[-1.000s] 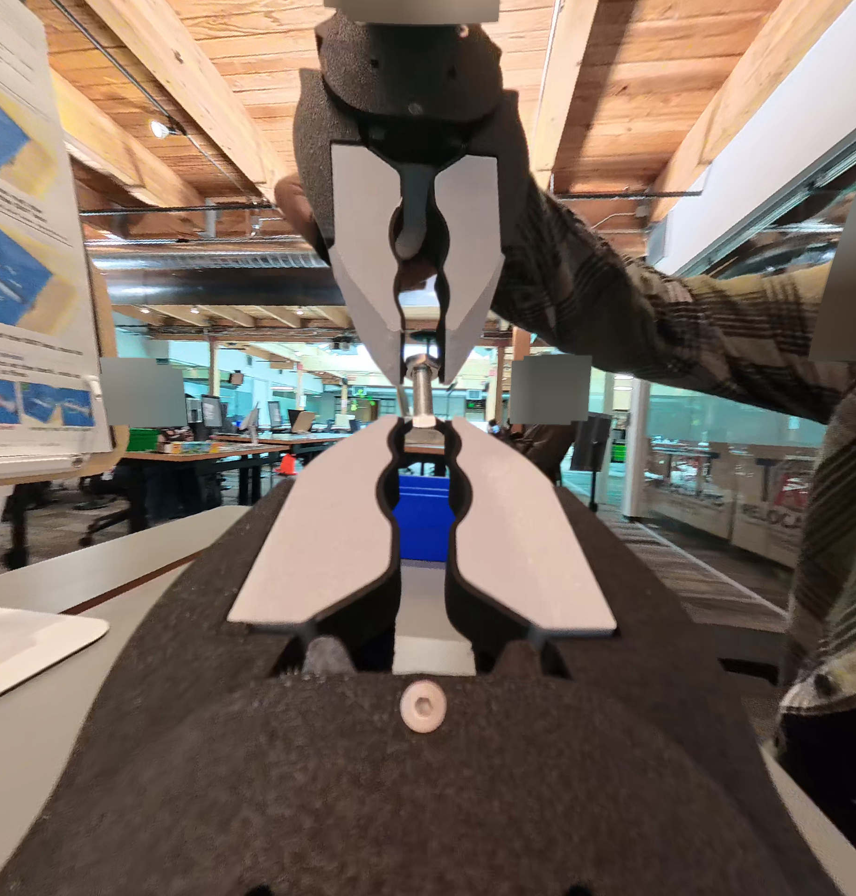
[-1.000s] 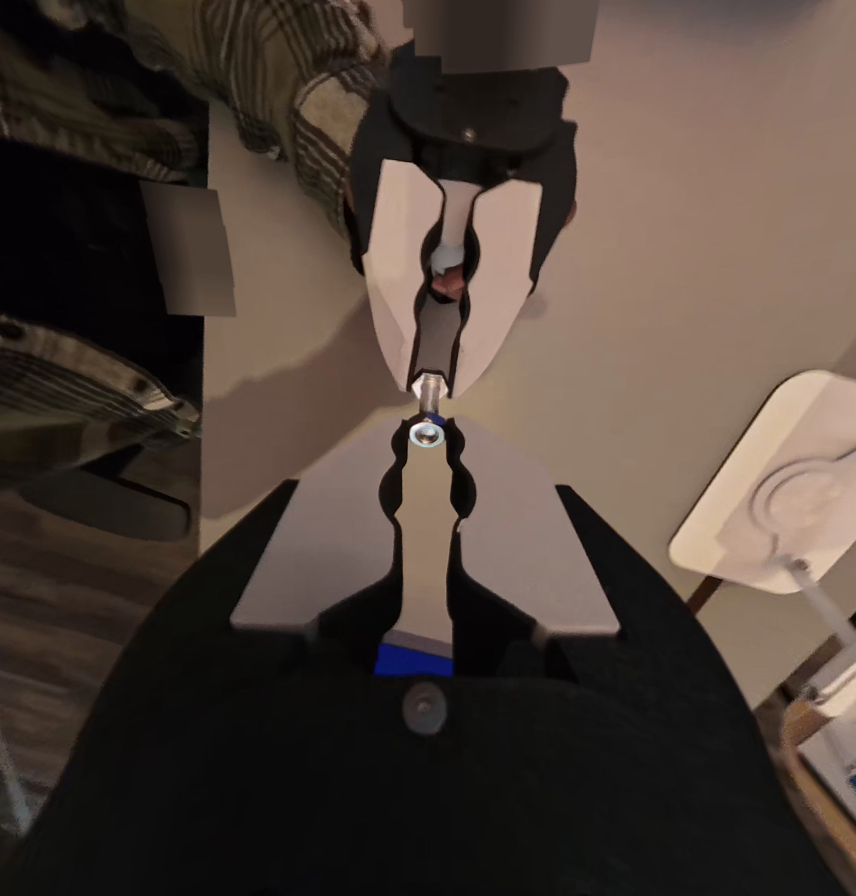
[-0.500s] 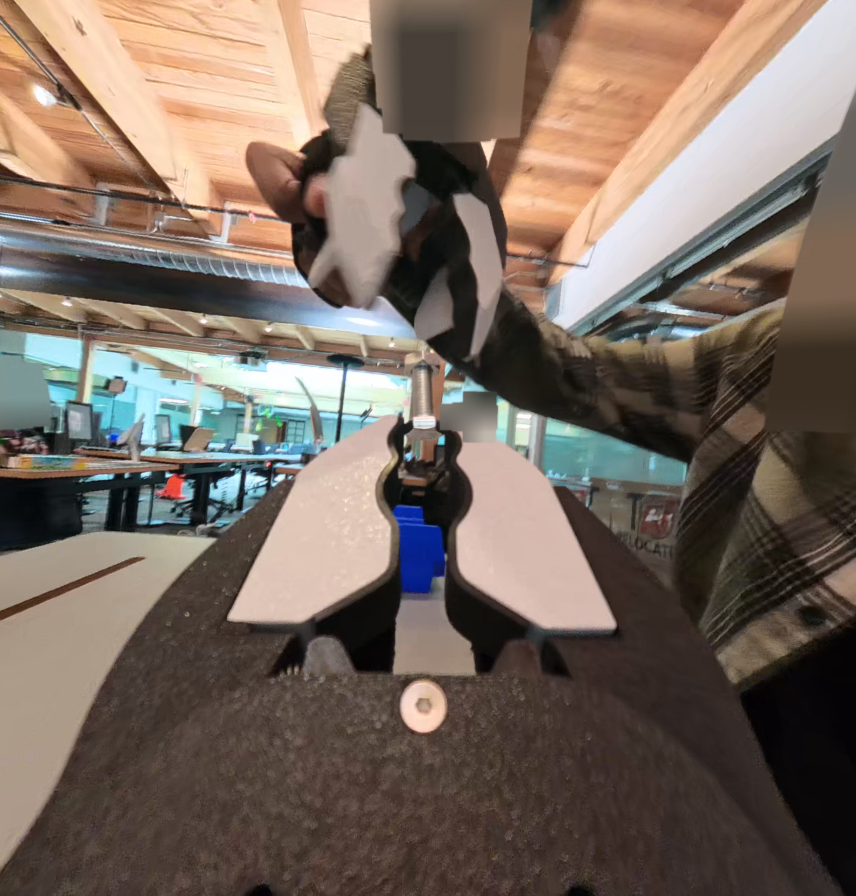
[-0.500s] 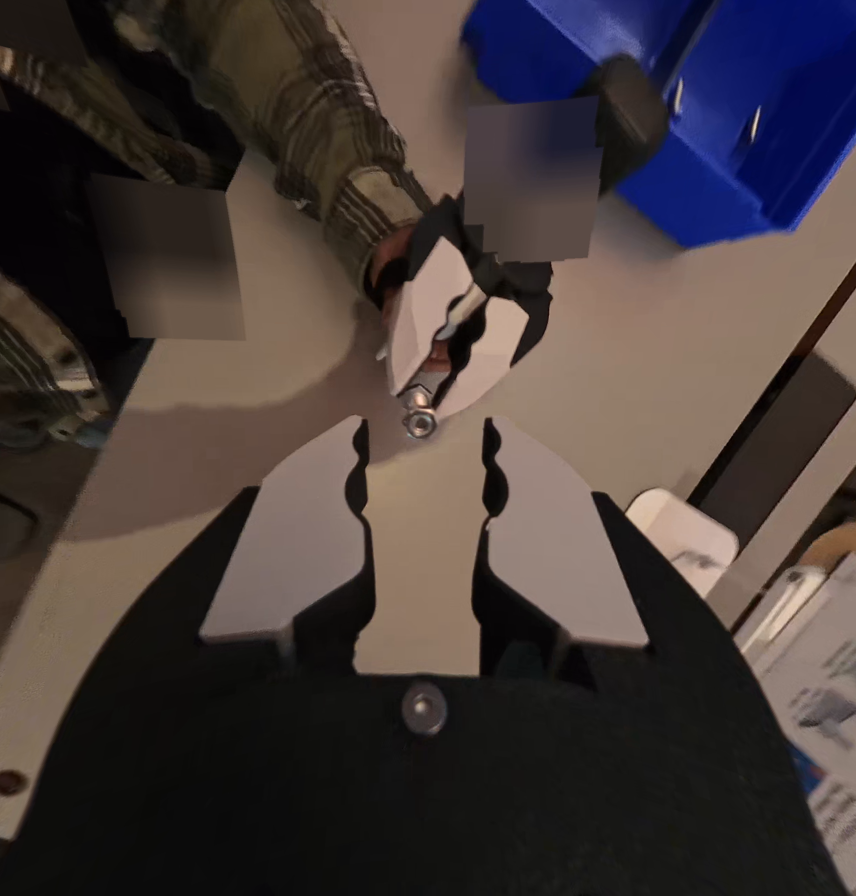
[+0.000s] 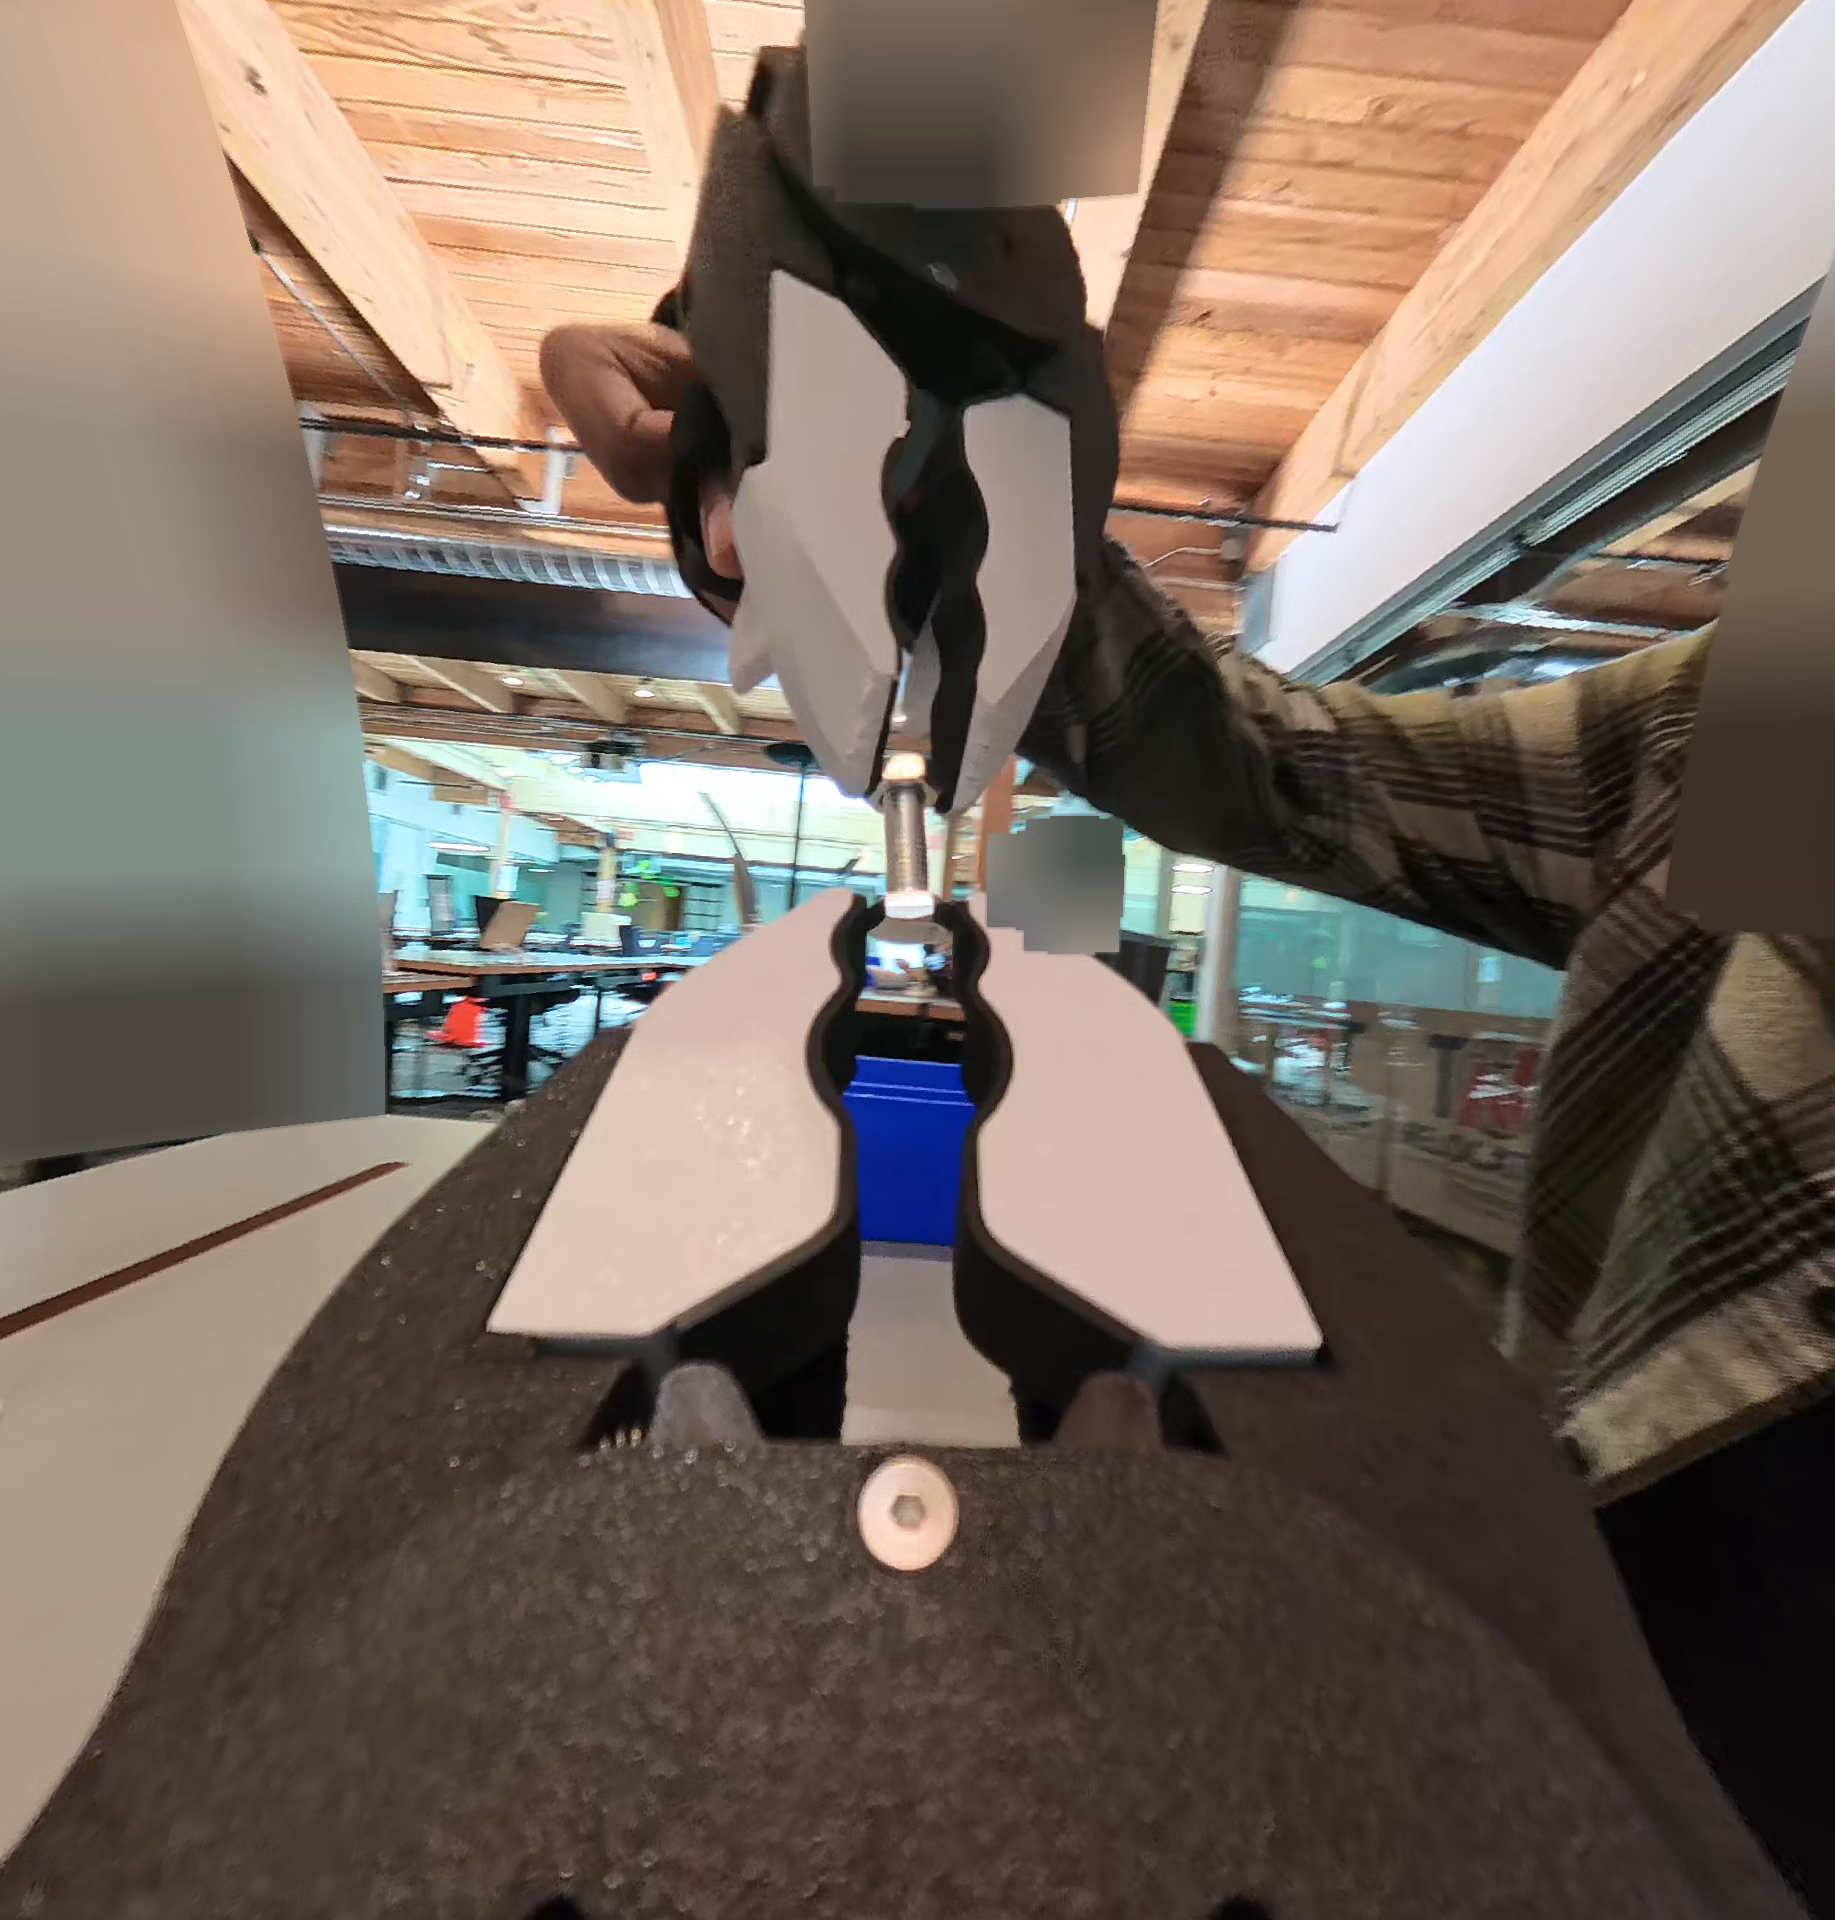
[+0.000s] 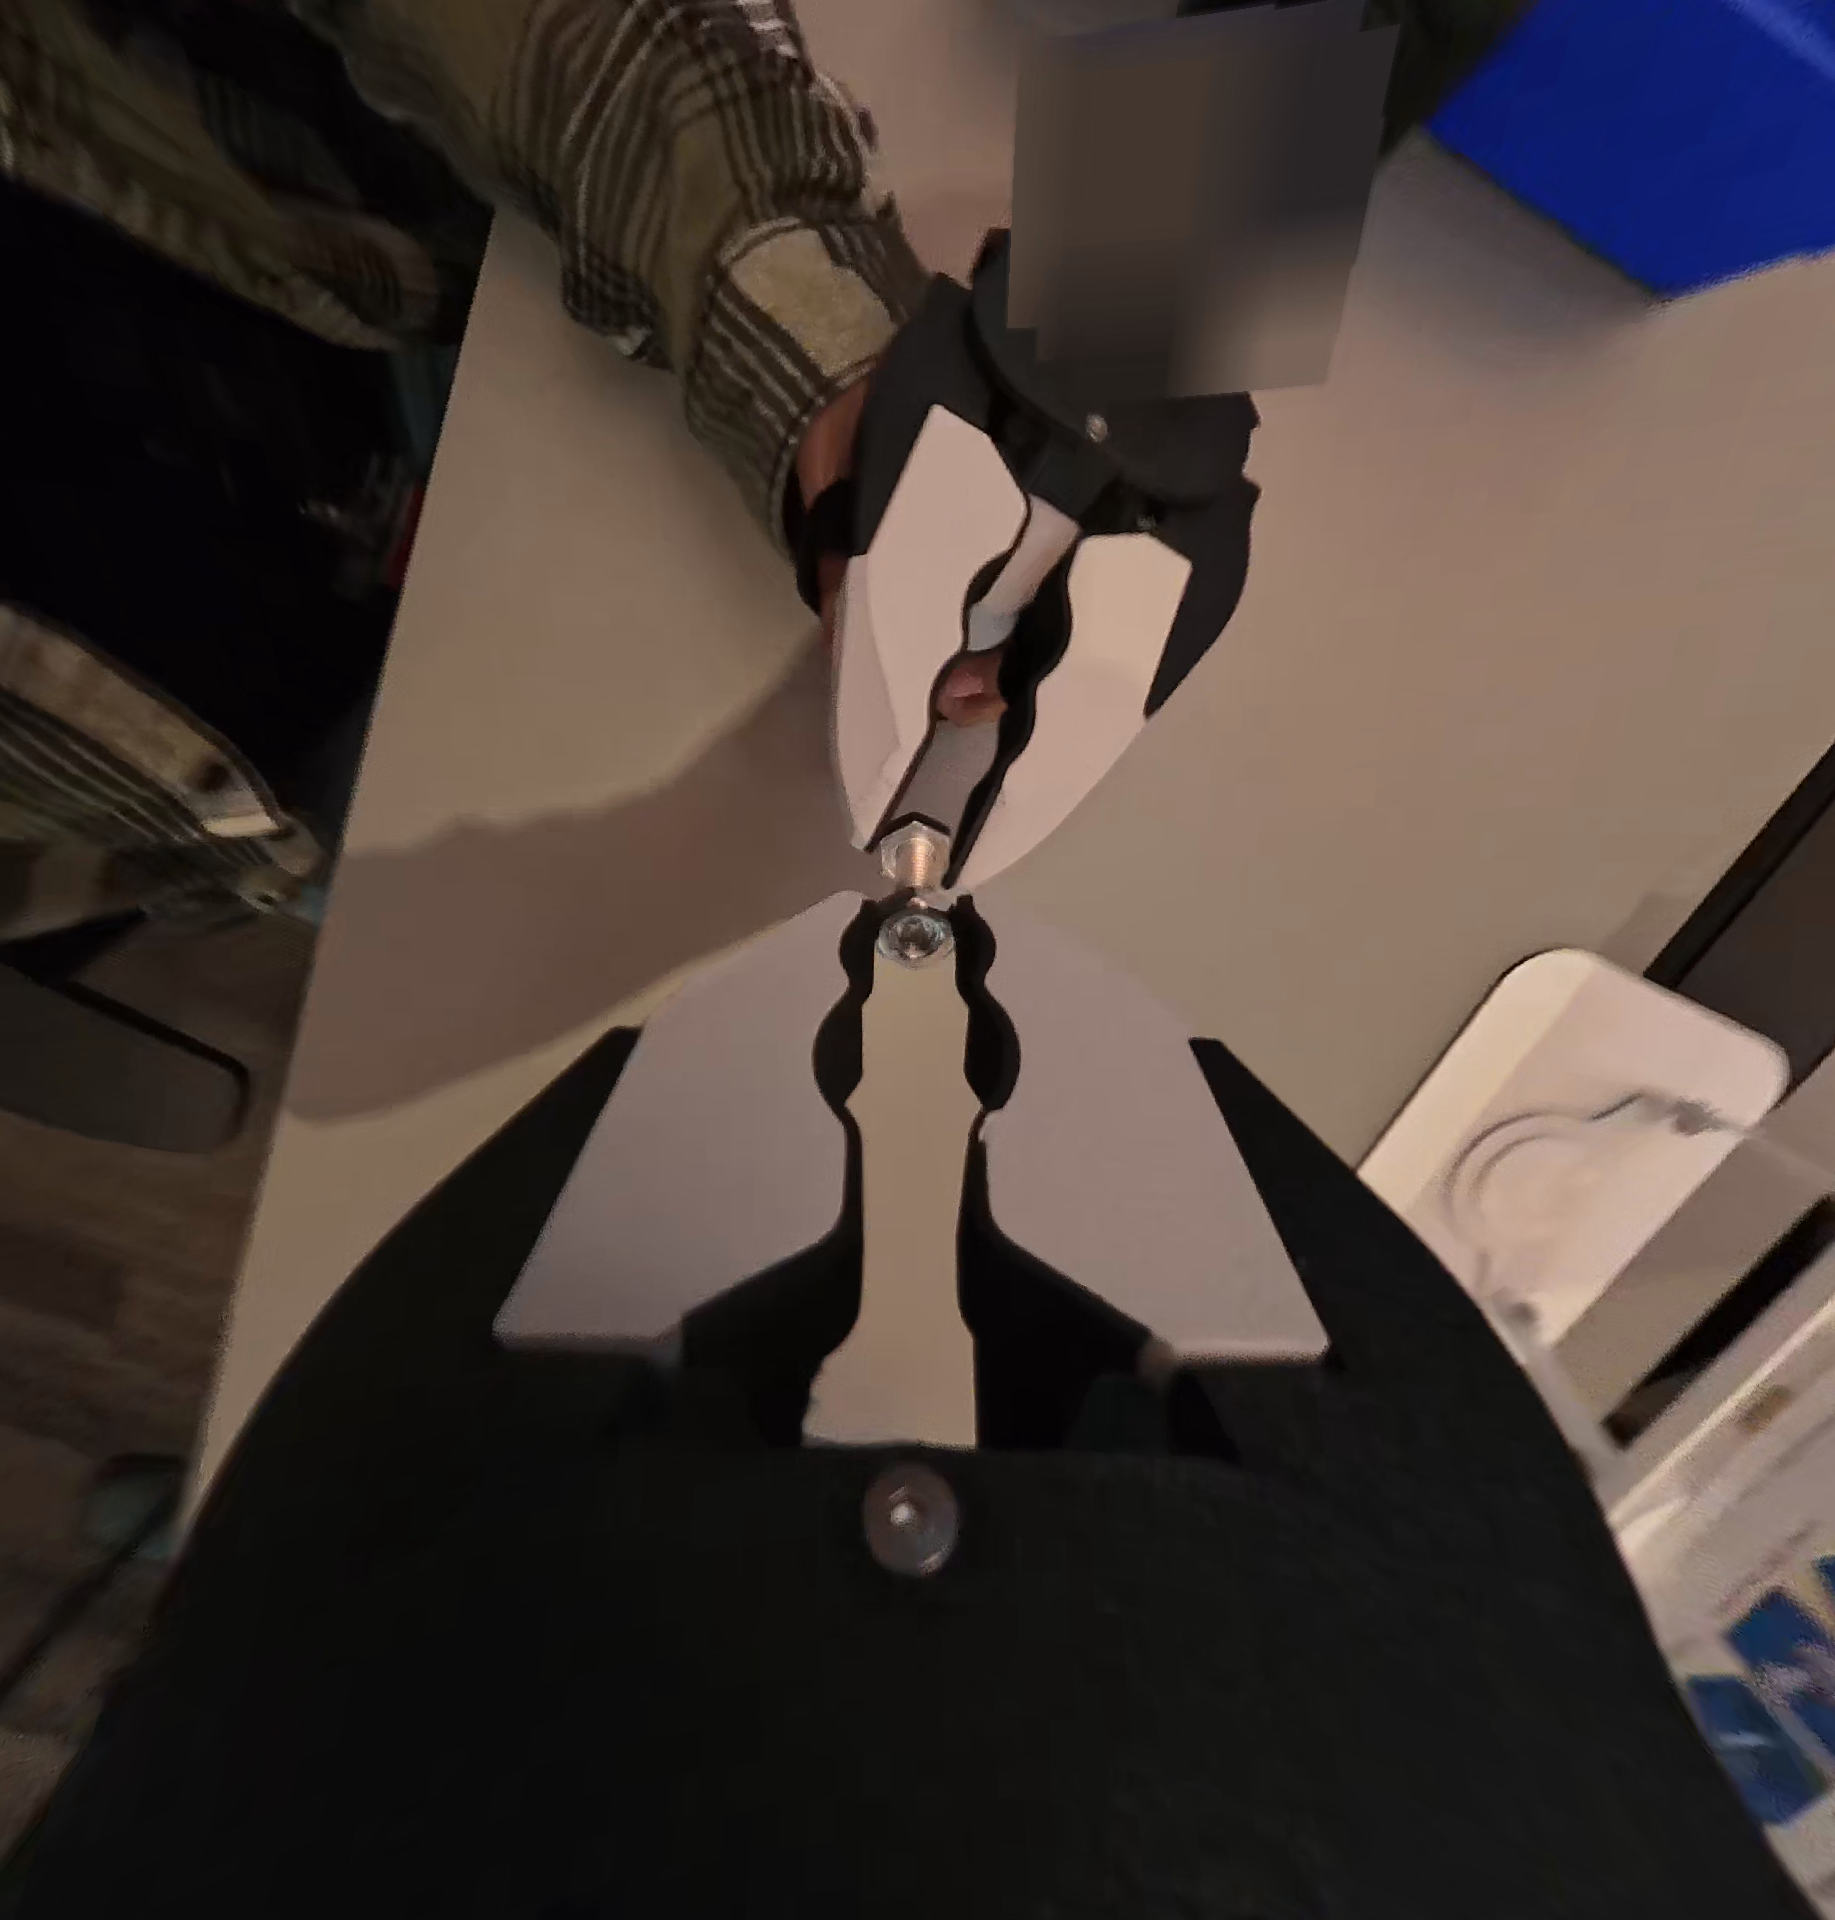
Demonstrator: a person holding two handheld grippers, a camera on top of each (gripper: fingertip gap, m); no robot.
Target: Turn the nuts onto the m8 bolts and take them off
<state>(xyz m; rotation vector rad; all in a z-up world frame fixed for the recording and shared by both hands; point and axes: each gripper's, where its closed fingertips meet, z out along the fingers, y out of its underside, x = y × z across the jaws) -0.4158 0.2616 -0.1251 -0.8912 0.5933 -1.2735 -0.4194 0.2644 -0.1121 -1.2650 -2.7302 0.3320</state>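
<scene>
While left gripper [image 5: 908, 914] pinches the threaded bolt [image 5: 907, 844], right gripper [image 6: 915, 928] clasps its hexagonal nut [image 6: 914, 940].

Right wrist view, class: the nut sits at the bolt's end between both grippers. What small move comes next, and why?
Probably a short twist of the right gripper about the axis of the bolt, while the left gripper holds the head fixed. The nut is pinched at the far end, with bare thread showing between the grippers; on or off I cannot tell.
</scene>
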